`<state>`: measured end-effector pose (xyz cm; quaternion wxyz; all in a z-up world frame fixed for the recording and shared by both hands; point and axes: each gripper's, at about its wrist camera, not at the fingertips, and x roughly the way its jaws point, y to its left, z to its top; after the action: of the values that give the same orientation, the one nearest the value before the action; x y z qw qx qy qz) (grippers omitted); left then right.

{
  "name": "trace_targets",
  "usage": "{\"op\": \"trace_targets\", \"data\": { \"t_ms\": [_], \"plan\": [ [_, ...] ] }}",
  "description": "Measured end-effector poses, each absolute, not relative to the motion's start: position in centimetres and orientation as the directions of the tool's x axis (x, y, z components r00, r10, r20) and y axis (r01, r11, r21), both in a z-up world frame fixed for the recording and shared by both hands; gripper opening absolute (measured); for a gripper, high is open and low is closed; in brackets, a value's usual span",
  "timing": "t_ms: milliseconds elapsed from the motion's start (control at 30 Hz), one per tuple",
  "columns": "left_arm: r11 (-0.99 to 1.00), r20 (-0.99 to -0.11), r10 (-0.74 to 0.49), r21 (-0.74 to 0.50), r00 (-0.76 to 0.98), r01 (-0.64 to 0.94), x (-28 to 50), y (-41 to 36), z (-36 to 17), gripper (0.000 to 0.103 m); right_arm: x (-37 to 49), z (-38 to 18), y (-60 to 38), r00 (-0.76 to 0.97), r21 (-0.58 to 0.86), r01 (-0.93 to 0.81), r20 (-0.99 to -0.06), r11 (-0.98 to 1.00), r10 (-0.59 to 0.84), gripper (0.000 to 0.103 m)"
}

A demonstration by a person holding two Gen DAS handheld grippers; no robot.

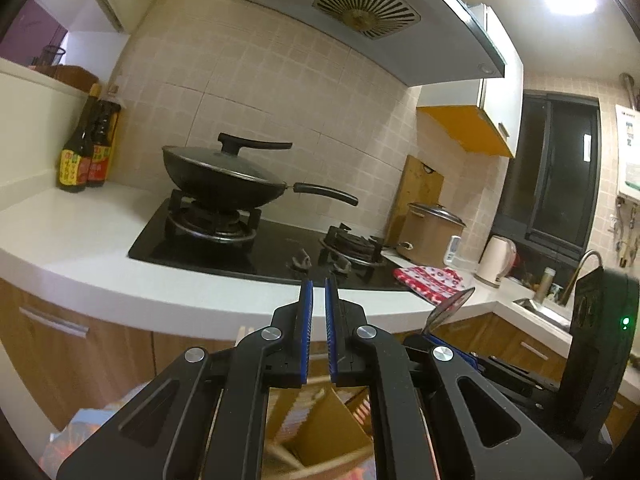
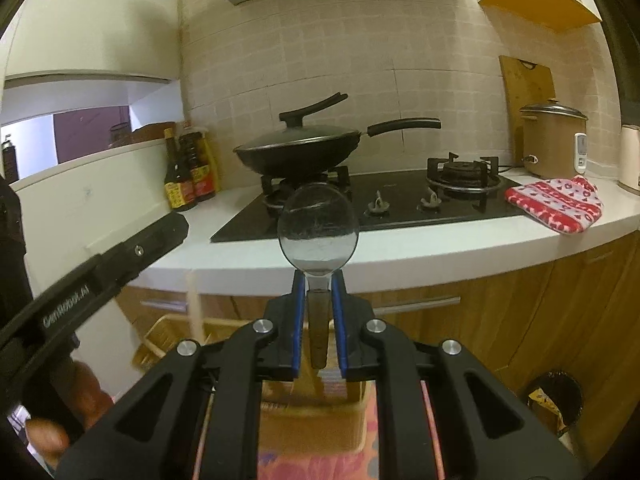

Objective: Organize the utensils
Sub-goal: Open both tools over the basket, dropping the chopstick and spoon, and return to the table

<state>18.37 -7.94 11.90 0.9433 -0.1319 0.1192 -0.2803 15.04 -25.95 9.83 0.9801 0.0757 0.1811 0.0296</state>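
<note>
My right gripper (image 2: 319, 277) is shut on the dark handle of a metal spoon (image 2: 318, 228), whose bowl stands upright in front of the counter edge. The same spoon (image 1: 451, 305) shows at the right of the left wrist view. My left gripper (image 1: 319, 285) is shut, with nothing visible between its blue pads. It also appears as a black body (image 2: 132, 252) at the left of the right wrist view. Below both grippers sits a wicker basket (image 2: 158, 344) with dividers (image 1: 320, 420). A pale stick, like chopsticks (image 2: 196, 308), stands blurred over the basket.
A lidded black wok (image 1: 224, 178) sits on the gas hob (image 1: 224, 252). Sauce bottles (image 1: 82, 160) stand at the counter's left. A rice cooker (image 2: 554, 140), cutting board (image 2: 526, 88) and red patterned cloth (image 2: 558, 204) are at the right. Kettle (image 1: 494, 260), sink (image 1: 540, 308), bin (image 2: 554, 400).
</note>
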Motion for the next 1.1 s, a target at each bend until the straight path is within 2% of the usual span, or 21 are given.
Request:
{"op": "trace_targets", "data": {
  "t_ms": [100, 133, 167, 200, 433, 667, 767, 967, 1100],
  "plan": [
    [0.794, -0.147, -0.576, -0.335, 0.804, 0.508, 16.5, -6.4, 12.3, 0.024, 13.4, 10.0, -25.7, 0.918, 0.164, -0.053, -0.380, 0.985, 0.113, 0.026],
    [0.793, -0.147, -0.578, -0.335, 0.803, 0.509, 16.0, -6.2, 12.4, 0.035, 12.8, 10.1, -25.7, 0.916, 0.168, -0.056, -0.384, 0.984, 0.117, 0.034],
    [0.788, -0.147, -0.586, -0.336, 0.797, 0.516, 15.1, -5.7, 12.6, 0.042, 12.1, 10.1, -25.6, 0.915, 0.173, -0.058, -0.386, 0.983, 0.121, 0.039],
    [0.786, -0.148, -0.588, -0.337, 0.795, 0.519, 14.6, -5.4, 12.7, 0.043, 11.1, 10.2, -25.6, 0.913, 0.178, -0.060, -0.389, 0.982, 0.126, 0.039],
    [0.792, -0.179, -0.591, -0.316, 0.787, 0.523, 9.9, -3.5, 13.4, 0.047, 6.4, 10.5, -25.6, 0.900, 0.207, -0.059, -0.412, 0.977, 0.142, 0.039],
    [0.799, -0.248, -0.594, -0.291, 0.765, 0.526, 5.8, -2.9, 12.5, 0.047, 2.5, 9.7, -24.7, 0.866, 0.191, -0.048, -0.481, 0.980, 0.136, 0.039],
    [0.804, -0.316, -0.592, -0.287, 0.741, 0.521, 4.7, -2.8, 11.1, 0.047, 1.4, 8.6, -24.0, 0.832, 0.175, -0.048, -0.537, 0.983, 0.136, 0.039],
    [0.841, -0.520, -0.535, -0.254, 0.666, 0.478, 3.5, -3.3, 5.9, 0.045, -0.8, 3.7, -22.9, 0.741, 0.184, -0.009, -0.659, 0.983, 0.130, 0.039],
    [0.852, -0.635, -0.500, -0.243, 0.588, 0.463, 3.1, -3.4, 2.2, 0.035, -2.4, 0.3, -22.2, 0.684, 0.207, -0.013, -0.712, 0.978, 0.160, 0.039]
  ]
}}
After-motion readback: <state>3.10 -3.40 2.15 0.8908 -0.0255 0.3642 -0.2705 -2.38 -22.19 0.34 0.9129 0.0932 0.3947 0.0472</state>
